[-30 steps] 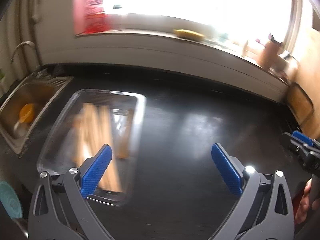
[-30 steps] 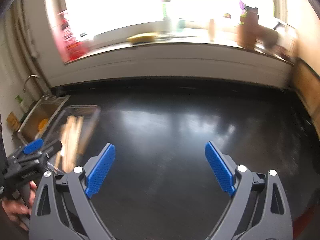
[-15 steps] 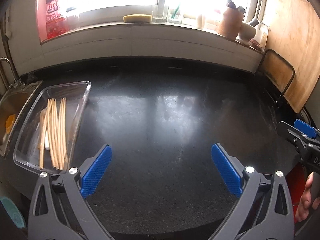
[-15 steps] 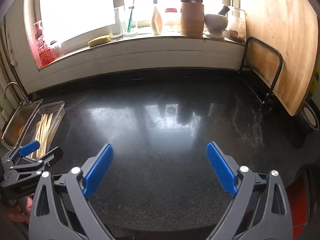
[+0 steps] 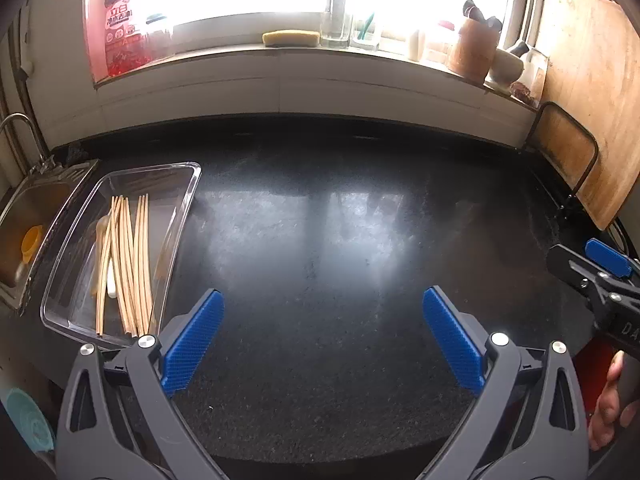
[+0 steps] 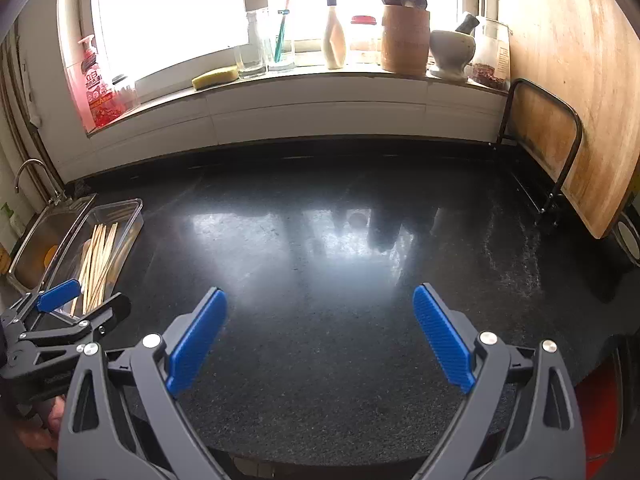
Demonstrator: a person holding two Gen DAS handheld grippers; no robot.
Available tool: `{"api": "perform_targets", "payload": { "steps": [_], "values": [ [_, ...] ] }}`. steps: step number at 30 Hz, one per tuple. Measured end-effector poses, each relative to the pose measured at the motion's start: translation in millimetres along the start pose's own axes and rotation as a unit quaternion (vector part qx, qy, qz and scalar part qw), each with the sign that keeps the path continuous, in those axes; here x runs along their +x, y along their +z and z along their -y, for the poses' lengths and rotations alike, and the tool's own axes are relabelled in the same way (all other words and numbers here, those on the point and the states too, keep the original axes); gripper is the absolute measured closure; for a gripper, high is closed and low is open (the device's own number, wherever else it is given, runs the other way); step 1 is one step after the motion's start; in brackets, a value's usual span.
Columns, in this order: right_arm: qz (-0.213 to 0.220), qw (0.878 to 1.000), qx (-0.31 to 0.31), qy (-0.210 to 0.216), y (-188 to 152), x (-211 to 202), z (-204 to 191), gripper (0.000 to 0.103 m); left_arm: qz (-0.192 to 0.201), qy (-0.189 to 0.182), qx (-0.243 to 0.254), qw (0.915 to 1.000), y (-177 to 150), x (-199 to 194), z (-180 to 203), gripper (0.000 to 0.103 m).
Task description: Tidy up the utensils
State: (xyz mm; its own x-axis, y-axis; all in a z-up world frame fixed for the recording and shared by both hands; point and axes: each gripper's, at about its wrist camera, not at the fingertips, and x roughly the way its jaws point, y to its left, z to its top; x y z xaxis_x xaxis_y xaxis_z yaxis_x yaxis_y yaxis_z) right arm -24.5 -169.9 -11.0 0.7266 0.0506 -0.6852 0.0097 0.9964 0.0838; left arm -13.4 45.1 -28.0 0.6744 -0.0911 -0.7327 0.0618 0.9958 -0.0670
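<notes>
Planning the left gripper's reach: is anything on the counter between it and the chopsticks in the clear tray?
Nothing visible: only bare black countertop lies between the open left gripper and the clear tray, whose low near rim surrounds the chopsticks.

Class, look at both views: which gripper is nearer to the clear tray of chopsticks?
Left. The left gripper hangs open just right of the tray, its left finger by the near corner. The right gripper, also open, is further right over bare counter.
</notes>
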Motion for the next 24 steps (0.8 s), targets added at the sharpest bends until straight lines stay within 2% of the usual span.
{"api": "perform_targets", "payload": {
  "steps": [24],
  "values": [
    [-0.001,1.000,0.000,0.002,2.9,0.2,1.2,0.012,-0.005,0.005,0.005,1.0000,2.3,4.5,5.8,0.006]
  ]
}}
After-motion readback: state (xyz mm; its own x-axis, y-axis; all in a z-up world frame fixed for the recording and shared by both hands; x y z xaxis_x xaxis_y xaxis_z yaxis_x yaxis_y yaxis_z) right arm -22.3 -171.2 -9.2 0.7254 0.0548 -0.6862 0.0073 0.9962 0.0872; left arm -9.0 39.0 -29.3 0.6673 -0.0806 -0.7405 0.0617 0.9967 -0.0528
